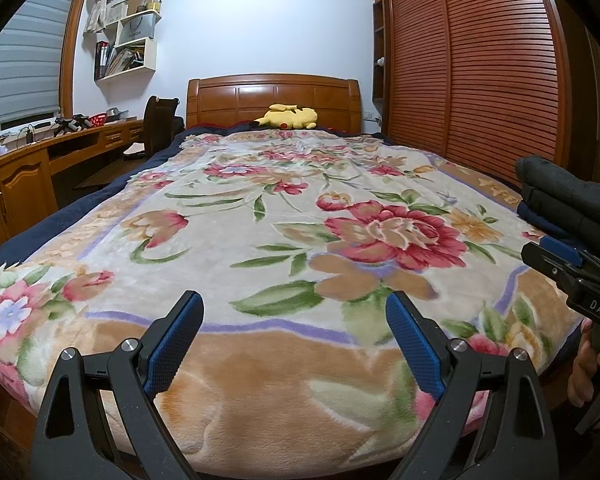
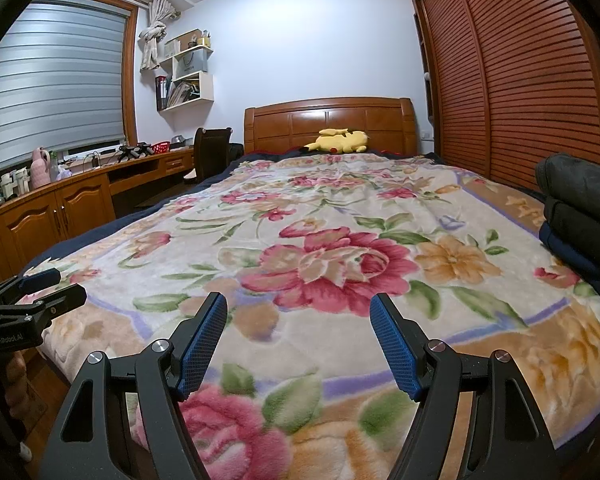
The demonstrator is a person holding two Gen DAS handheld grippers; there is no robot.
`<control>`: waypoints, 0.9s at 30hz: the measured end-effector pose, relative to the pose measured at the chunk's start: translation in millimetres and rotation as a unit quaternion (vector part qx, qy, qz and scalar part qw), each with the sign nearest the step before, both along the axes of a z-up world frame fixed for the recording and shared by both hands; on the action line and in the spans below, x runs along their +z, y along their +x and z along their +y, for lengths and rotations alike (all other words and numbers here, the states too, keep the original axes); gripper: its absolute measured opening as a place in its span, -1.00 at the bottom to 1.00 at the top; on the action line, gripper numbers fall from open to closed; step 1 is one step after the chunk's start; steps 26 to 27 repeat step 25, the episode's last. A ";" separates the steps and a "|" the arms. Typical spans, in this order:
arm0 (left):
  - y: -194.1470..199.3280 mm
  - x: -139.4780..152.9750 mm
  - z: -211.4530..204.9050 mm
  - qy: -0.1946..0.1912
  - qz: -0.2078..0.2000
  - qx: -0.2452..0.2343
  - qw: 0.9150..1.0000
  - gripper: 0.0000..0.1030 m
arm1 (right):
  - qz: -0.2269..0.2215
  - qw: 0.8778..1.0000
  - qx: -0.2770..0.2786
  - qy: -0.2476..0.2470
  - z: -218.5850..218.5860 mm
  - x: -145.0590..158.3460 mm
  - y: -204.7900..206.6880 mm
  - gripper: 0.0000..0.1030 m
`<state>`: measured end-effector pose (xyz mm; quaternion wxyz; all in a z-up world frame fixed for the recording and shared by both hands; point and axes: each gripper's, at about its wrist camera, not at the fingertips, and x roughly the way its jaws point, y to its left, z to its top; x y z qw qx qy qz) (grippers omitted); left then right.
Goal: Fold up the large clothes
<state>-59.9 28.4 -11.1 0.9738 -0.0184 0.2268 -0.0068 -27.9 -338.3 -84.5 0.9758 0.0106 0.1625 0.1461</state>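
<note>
A stack of folded dark clothes [image 1: 568, 204] [image 2: 580, 208], grey-black on top of navy, lies at the right edge of a bed covered by a floral blanket [image 1: 300, 220] [image 2: 320, 240]. My left gripper [image 1: 294, 300] hovers open over the blanket's foot end, nothing between its blue pads. My right gripper [image 2: 298, 302] is open too, likewise empty, just to the right of the left one. In the left wrist view the right gripper [image 1: 556, 258] shows at the right edge, close to the stack. The left gripper [image 2: 44, 284] shows at the left edge of the right wrist view.
A yellow plush toy [image 1: 288, 117] [image 2: 338, 141] lies by the wooden headboard [image 1: 272, 96]. A slatted wardrobe [image 1: 480, 72] runs along the bed's right side. A desk [image 2: 80, 196] with a chair [image 2: 210, 148] and wall shelves [image 2: 188, 72] stands on the left.
</note>
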 end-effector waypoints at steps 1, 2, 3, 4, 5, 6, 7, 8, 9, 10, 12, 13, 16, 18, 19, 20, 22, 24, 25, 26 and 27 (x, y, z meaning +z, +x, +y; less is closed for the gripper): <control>0.0 -0.1 0.0 -0.001 0.000 0.000 1.000 0.80 | 0.000 1.000 0.000 0.000 -0.7 -0.4 0.3 0.47; -0.1 0.0 -0.7 -0.001 0.000 -0.001 1.000 0.80 | 0.000 1.000 0.000 0.000 -0.8 -0.7 0.7 0.47; -0.1 -0.1 -0.1 0.000 0.000 0.000 1.000 0.80 | 0.000 1.000 0.000 0.000 -1.0 -0.7 0.9 0.47; 0.0 -0.1 0.0 0.000 0.000 0.000 1.000 0.80 | 0.001 1.000 0.001 0.000 -0.9 -0.8 1.4 0.47; 0.0 -0.1 0.2 0.000 0.000 0.000 1.000 0.80 | 0.001 1.000 0.001 0.001 -1.5 -0.9 1.3 0.47; -0.2 0.2 -1.0 0.000 0.000 0.000 1.000 0.80 | 0.001 1.000 0.001 0.001 -1.6 -0.9 1.5 0.47; 0.0 -0.1 0.2 0.000 0.000 0.000 1.000 0.81 | 0.001 1.000 0.001 0.001 -2.0 -1.0 1.5 0.47; -0.1 -0.1 0.1 0.000 0.000 0.000 1.000 0.81 | 0.001 1.000 0.001 0.001 -2.1 -1.0 1.5 0.47; -0.1 -0.1 0.1 0.000 0.000 0.000 1.000 0.80 | 0.001 1.000 0.001 0.001 -1.9 -0.9 1.6 0.47; -0.1 -0.1 0.1 0.000 0.000 0.000 1.000 0.80 | 0.001 1.000 0.001 0.001 -2.0 -1.0 1.5 0.47; -0.3 0.4 -0.9 0.000 -0.001 0.000 1.000 0.80 | 0.001 1.000 0.001 0.001 -1.8 -0.8 1.8 0.47; -0.3 0.4 -1.2 0.000 0.000 0.000 1.000 0.81 | 0.000 1.000 0.001 0.001 -1.7 -0.8 1.6 0.47; -0.5 0.4 -1.1 0.001 -0.001 0.000 1.000 0.80 | 0.000 1.000 0.000 0.001 -1.3 -1.1 1.3 0.47; -0.5 0.4 -2.2 0.000 -0.001 0.000 1.000 0.80 | 0.000 1.000 0.001 0.002 -1.7 -1.0 1.3 0.47; -0.5 0.2 -1.0 0.000 -0.001 0.000 1.000 0.80 | 0.000 1.000 0.002 0.002 -2.5 -1.2 1.1 0.47; -0.5 0.2 -0.6 0.000 -0.001 0.000 1.000 0.81 | 0.000 1.000 0.003 0.002 -3.1 -1.3 1.4 0.47; -0.6 0.1 -0.7 0.000 -0.001 0.000 1.000 0.81 | 0.000 1.000 0.003 0.002 -2.5 -1.1 1.4 0.47; -0.7 0.0 -0.6 0.000 -0.001 0.000 1.000 0.81 | -0.001 1.000 0.004 0.002 -3.3 -1.4 1.5 0.47; -0.6 1.1 -1.8 0.001 -0.002 0.001 1.000 0.81 | -0.002 1.000 0.004 0.002 -2.8 -1.1 1.7 0.47; -0.6 1.1 -1.8 0.001 -0.002 0.001 1.000 0.81 | -0.002 1.000 0.004 0.002 -2.8 -1.1 1.7 0.47; -0.6 1.1 -1.8 0.001 -0.002 0.001 1.000 0.81 | -0.002 1.000 0.004 0.002 -2.8 -1.1 1.7 0.47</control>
